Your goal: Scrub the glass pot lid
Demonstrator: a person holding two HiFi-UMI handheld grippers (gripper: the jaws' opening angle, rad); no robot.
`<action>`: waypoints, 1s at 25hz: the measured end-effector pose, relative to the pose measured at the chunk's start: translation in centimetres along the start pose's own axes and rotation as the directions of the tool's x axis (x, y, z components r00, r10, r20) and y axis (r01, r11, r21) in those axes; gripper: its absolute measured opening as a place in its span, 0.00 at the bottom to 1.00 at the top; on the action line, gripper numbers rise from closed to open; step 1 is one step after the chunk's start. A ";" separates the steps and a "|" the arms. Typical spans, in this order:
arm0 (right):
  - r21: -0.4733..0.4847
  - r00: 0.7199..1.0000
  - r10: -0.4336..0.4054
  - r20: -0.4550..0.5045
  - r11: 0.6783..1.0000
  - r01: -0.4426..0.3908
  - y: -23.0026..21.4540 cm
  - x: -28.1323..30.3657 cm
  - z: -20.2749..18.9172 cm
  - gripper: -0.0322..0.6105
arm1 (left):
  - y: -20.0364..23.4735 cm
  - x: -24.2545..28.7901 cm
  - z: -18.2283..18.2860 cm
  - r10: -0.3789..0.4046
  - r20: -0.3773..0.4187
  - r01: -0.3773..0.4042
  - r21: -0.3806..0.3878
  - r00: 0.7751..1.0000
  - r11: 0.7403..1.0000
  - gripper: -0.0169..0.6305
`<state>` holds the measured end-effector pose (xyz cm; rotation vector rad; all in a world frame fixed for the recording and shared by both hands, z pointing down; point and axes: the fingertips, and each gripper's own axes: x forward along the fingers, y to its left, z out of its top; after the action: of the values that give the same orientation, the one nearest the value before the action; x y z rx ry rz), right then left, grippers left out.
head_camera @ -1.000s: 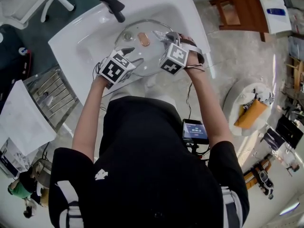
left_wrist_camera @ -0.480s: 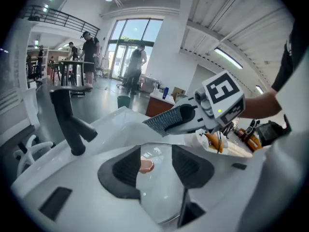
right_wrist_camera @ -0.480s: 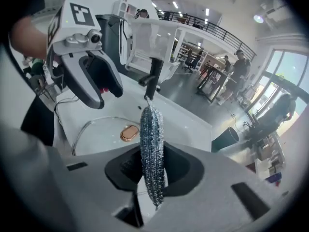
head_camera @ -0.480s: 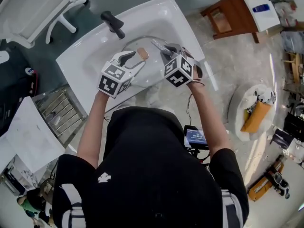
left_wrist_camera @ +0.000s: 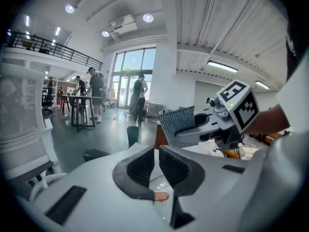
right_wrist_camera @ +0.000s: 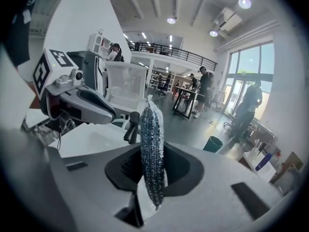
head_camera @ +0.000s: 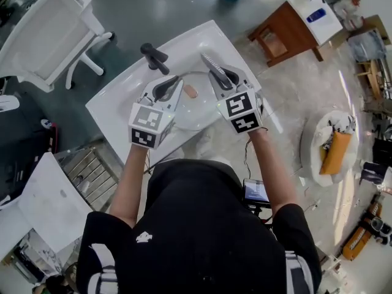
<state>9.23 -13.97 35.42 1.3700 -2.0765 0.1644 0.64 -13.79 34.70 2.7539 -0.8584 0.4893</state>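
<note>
The glass pot lid (head_camera: 195, 110) lies in the white sink (head_camera: 122, 106), its copper knob (head_camera: 190, 91) up. Both grippers are held above it. My left gripper (head_camera: 172, 84) hangs over the lid's left part; its jaws are closing to a thin gap with nothing between them, and the knob (left_wrist_camera: 161, 195) shows below the left gripper (left_wrist_camera: 157, 154). My right gripper (head_camera: 215, 73) is shut on a silver mesh scrub pad (head_camera: 210, 65), which stands upright between the jaws. In the right gripper view the scrub pad (right_wrist_camera: 151, 149) fills the right gripper (right_wrist_camera: 153, 159).
A black faucet (head_camera: 154, 57) stands at the sink's far side. A white chair (head_camera: 52, 35) is at the upper left, a wooden stool (head_camera: 285, 32) at the upper right, a metal rack (head_camera: 92, 176) left of me. People stand far off in the hall.
Both grippers have lifted off the lid and now hang above the sink. The left jaws have gone from wide open to nearly together. The scrub pad stays in the right gripper.
</note>
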 end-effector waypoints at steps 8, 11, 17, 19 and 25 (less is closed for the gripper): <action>0.093 0.984 -0.149 0.094 0.986 0.140 0.9 -3.6 3.7 0.16 | -0.2 -3.7 5.7 -0.053 0.144 0.042 0.080 0.988 0.996 0.06; 0.127 0.974 -0.185 0.134 0.978 0.168 0.7 -5.3 4.5 0.16 | -1.0 -3.7 6.0 -0.075 0.175 0.055 0.116 0.982 0.992 0.05; 0.192 0.942 -0.250 0.225 0.959 0.209 -0.5 -9.5 6.1 0.15 | -3.8 -4.6 8.1 -0.094 0.205 0.062 0.154 0.974 0.986 0.05; 0.208 0.930 -0.268 0.251 0.954 0.218 -0.8 -11.2 6.4 0.15 | -4.8 -5.2 9.1 -0.093 0.228 0.056 0.164 0.969 0.985 0.05; 0.225 0.906 -0.286 0.311 0.949 0.223 -1.0 -16.7 6.1 0.15 | -9.3 -7.3 11.7 -0.088 0.273 0.044 0.164 0.958 0.985 0.05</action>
<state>11.67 -4.05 20.87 1.8843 -2.1698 0.0056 3.28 -6.10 20.18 3.0362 -0.8133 0.1607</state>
